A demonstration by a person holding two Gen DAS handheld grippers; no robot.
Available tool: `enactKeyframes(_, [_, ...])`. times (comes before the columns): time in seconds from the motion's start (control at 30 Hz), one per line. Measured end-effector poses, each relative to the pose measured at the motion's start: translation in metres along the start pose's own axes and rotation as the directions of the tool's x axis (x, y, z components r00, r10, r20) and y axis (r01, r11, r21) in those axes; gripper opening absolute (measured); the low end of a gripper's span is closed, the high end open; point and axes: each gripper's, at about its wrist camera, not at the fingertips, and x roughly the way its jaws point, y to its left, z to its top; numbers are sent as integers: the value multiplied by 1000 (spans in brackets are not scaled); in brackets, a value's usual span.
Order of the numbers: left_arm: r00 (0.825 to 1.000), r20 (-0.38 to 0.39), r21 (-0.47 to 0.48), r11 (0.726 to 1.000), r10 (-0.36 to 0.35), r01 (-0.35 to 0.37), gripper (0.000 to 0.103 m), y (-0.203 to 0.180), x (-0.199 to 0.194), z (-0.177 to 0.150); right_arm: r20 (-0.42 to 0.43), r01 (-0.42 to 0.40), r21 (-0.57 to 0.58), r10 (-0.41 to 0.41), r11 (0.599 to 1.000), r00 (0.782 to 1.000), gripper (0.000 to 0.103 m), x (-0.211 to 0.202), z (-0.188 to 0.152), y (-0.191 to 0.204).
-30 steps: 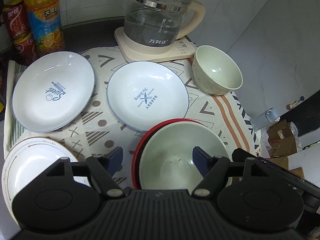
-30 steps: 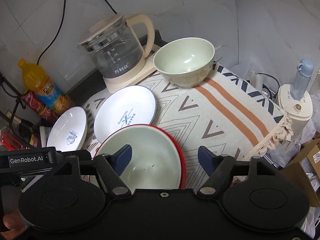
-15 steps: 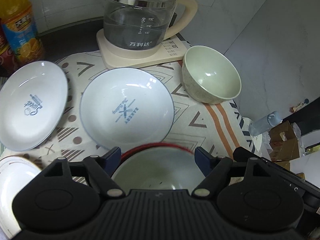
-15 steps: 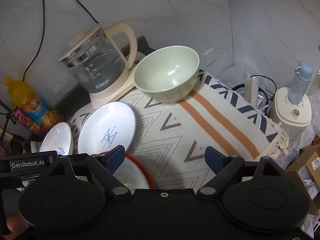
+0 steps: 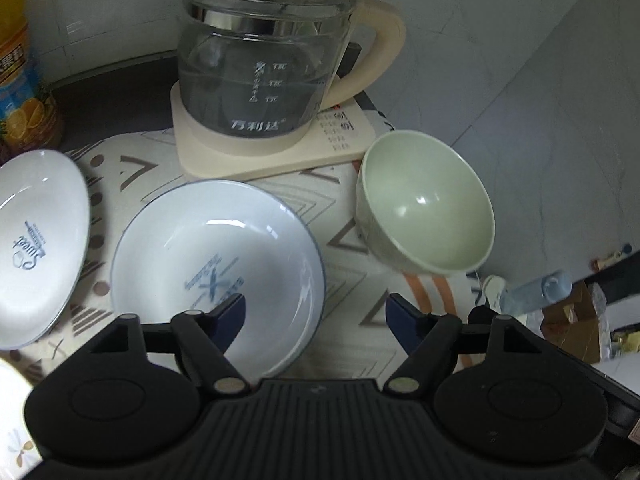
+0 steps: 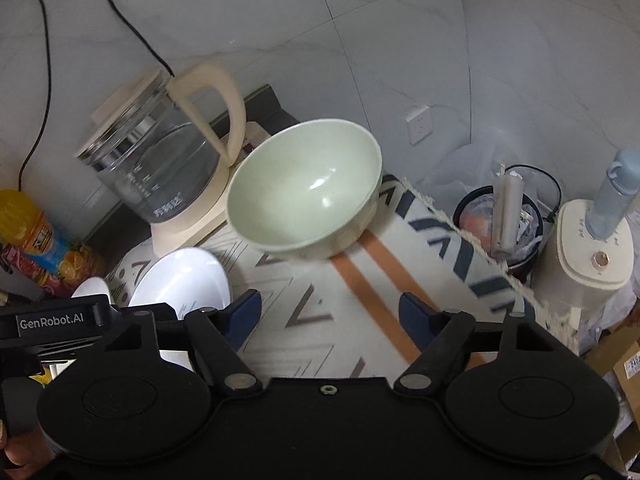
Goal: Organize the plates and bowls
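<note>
While both grippers' empty jaws narrow, white plate [image 6: 182, 276] half-hidden behind right gripper [image 6: 330, 316].

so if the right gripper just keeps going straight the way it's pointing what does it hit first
Most likely the patterned tablecloth, bare between the closing, empty jaws of the right gripper. The green bowl sits further ahead; depth is uncertain.

A pale green bowl [image 5: 426, 204] sits upright and empty just right of the glass kettle's base [image 5: 276, 152]. In front of that base lies a blue-rimmed white plate [image 5: 216, 272]; another printed white plate [image 5: 36, 248] lies left.
</note>
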Motion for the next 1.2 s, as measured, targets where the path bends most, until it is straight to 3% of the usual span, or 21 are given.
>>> enactKeyframes(0.53, [1000,11,-94,995,-16,17,52,-31,54,38,-38,-50,43,52,998,998,55,55,47,-24])
enactKeyframes(0.93, [999,-29,-187,982,-30,24,17,-33,92,35,-105,-62,68,69,996,992,43,92,52,-24])
enactKeyframes(1.07, [999,-41,-171,985,-4,-3,15,-36,92,31,-81,-72,74,78,995,994,33,96,48,-27])
enactKeyframes(1.2, [1000,-26,-180,984,-12,7,15,-33,80,24,-68,-88,84,94,993,993,31,88,48,-28])
